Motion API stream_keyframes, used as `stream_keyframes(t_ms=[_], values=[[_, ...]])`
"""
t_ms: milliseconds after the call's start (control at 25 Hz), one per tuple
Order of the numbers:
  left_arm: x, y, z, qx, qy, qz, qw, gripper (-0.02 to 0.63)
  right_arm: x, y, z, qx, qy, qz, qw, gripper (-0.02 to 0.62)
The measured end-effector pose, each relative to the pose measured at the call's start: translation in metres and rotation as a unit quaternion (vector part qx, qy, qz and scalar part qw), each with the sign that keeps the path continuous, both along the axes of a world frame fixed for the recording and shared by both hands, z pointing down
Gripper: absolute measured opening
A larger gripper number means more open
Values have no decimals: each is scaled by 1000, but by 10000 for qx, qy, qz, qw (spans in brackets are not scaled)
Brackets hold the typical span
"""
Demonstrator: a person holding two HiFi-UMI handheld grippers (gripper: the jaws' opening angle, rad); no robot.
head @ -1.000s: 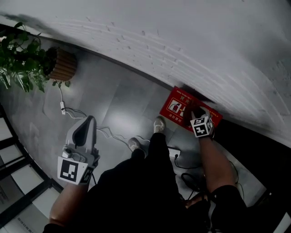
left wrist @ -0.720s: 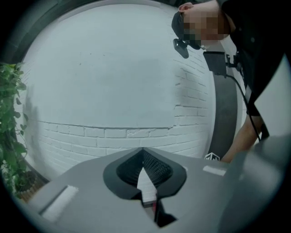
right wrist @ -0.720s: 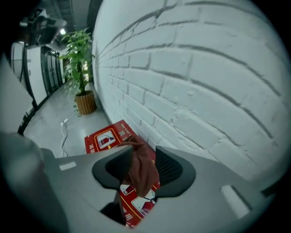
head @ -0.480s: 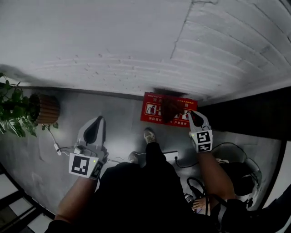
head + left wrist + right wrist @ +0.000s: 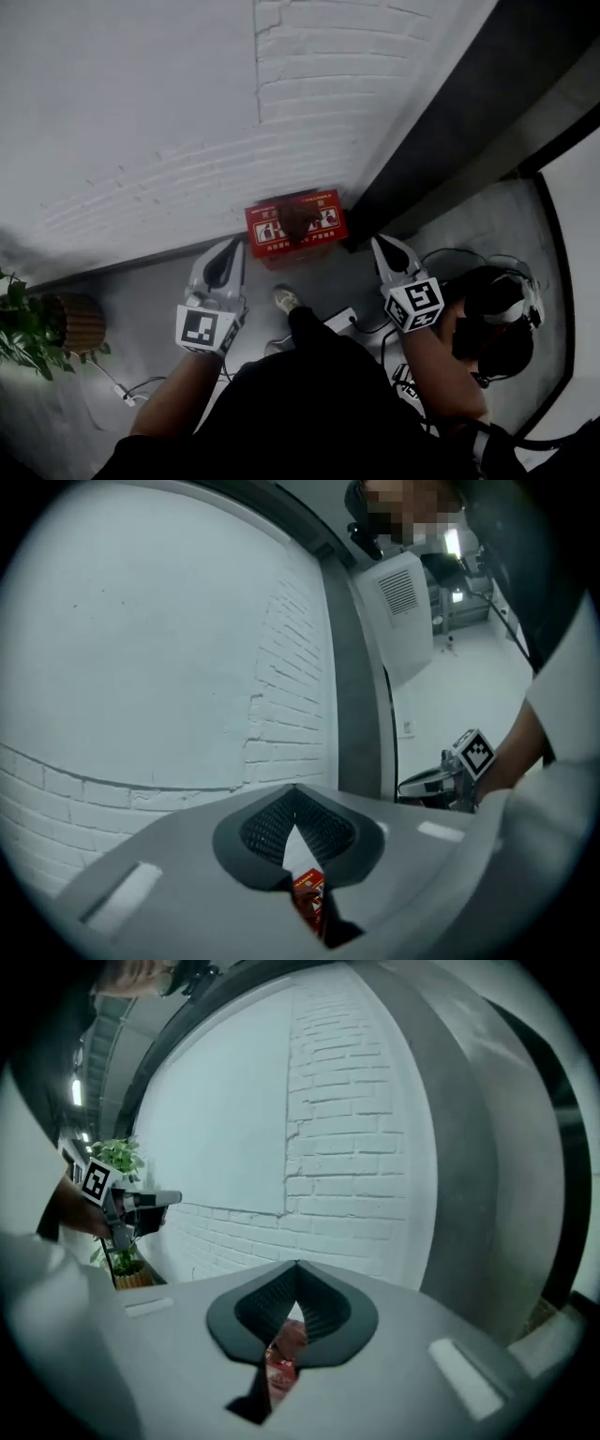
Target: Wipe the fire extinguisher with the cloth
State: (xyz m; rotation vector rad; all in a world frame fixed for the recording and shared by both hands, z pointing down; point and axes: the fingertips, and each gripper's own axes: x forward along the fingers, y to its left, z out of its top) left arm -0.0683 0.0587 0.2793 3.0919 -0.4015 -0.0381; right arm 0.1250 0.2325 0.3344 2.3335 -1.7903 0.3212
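Tool positions have changed within the last second. The right tool (image 5: 383, 247), which was down at the red fire extinguisher box (image 5: 270, 231) a second ago, now stands raised and drawn back to the right of the box, well apart from it. Its jaws have just been closing and are now pressed together with nothing between them. The left tool (image 5: 230, 249) has swung in to the left of the box, also with its jaws pressed together and nothing held. The box sits on the floor against the foot of the white brick wall (image 5: 141, 141). A dark brownish lump (image 5: 298, 219) rests on top of the box. It is small and dim in every view but is probably the cloth. On that reading, neither tool carries the cloth, no wiping stroke is under way, and the cloth must be picked up again before wiping can proceed. A dark upright strip (image 5: 441, 122) stands just to the right of the box. The person's shoe (image 5: 285, 299) and a white power strip (image 5: 339, 319) lie on the floor in front of the box. A bundle of dark gear with cables (image 5: 502, 323) lies well to the right of the box, and a potted plant (image 5: 33, 328) with a loose cable (image 5: 117, 389) stands well to its left. Nothing lies between either tool and the top of the box.
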Motion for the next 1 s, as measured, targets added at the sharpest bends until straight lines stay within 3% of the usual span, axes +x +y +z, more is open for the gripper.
stream_keyframes(t_ms=[280, 440, 600, 1000], values=[[-18, 15, 1, 11, -149, 134, 9998, 0, 27, 52, -2, 68, -107, 977, 9951, 0], [-28, 22, 2, 103, -272, 198, 9994, 0, 36, 63, 19, 192, -567, 1417, 9881, 0], [-35, 12, 1, -34, -430, 29, 9991, 0, 37, 56, 29, 318, -670, 1473, 9863, 0], [-45, -21, 7, 6, -519, -178, 9985, 0, 48, 32, 42, -73, -613, 1528, 9863, 0]])
